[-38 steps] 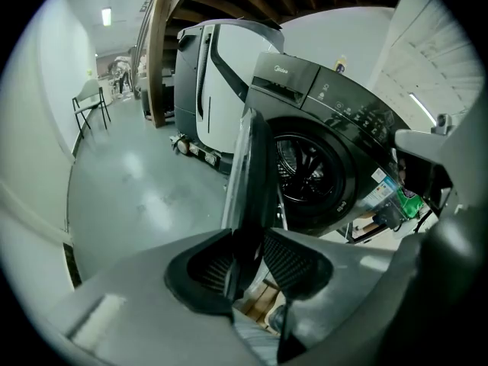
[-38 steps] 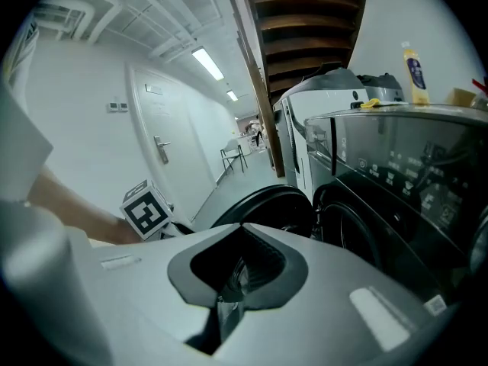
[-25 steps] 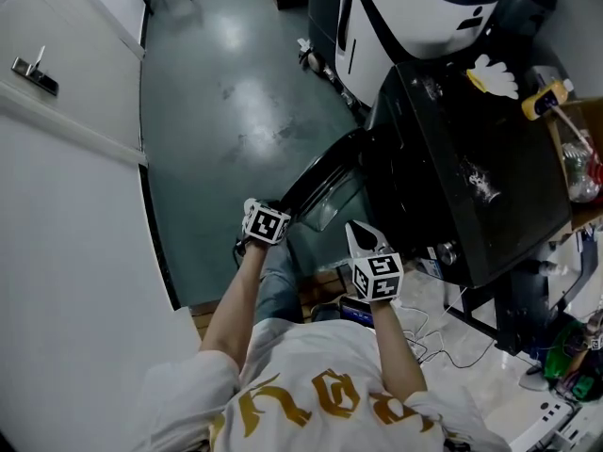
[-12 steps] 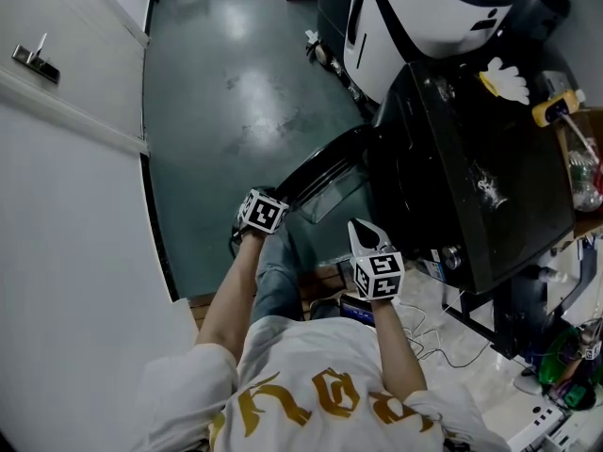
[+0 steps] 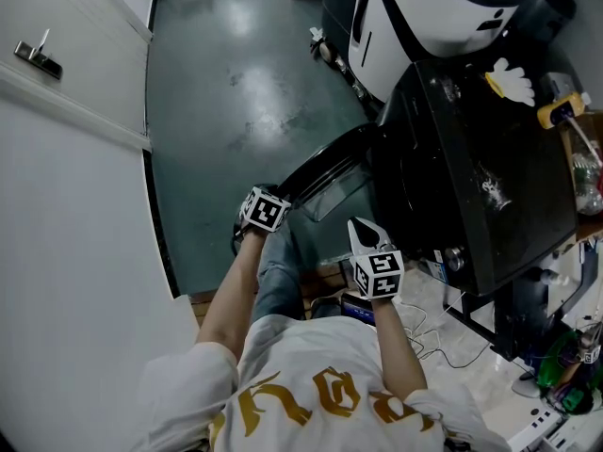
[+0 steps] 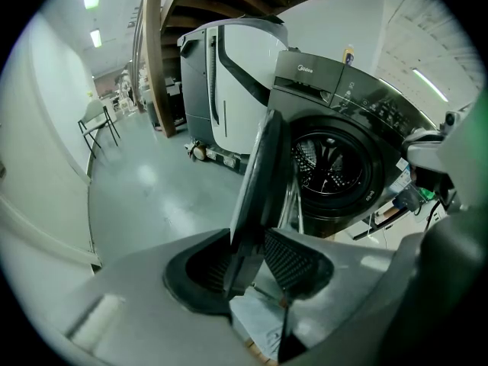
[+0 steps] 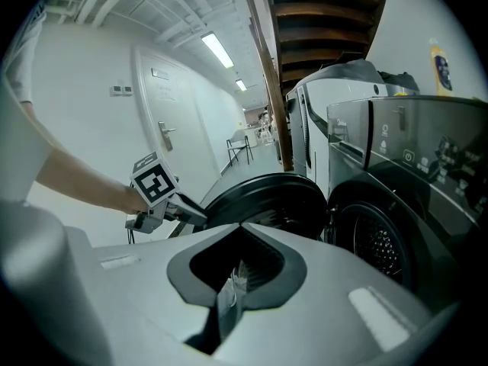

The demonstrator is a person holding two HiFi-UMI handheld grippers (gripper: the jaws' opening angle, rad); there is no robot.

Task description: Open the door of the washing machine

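The black front-loading washing machine (image 5: 471, 168) stands at the right of the head view. Its round door (image 5: 325, 172) is swung out towards the floor side, and the drum (image 6: 332, 170) shows behind it. My left gripper (image 5: 281, 202) is at the door's outer rim; in the left gripper view the door's edge (image 6: 259, 181) runs down between the jaws of the left gripper (image 6: 250, 239), which are shut on it. My right gripper (image 5: 360, 229) hovers apart from the door, in front of the machine, shut with nothing in it. The right gripper view shows the door (image 7: 263, 197) and the left gripper (image 7: 179, 210) on its rim.
A white and black appliance (image 5: 424, 8) stands beyond the washer. A white wall with a handled door (image 5: 38, 55) runs along the left. Bottles and clutter (image 5: 565, 111) sit to the machine's right, and cables and a power strip (image 5: 537, 422) lie on the floor.
The left gripper has shifted slightly up the picture with the door's rim. The right gripper has hardly moved.
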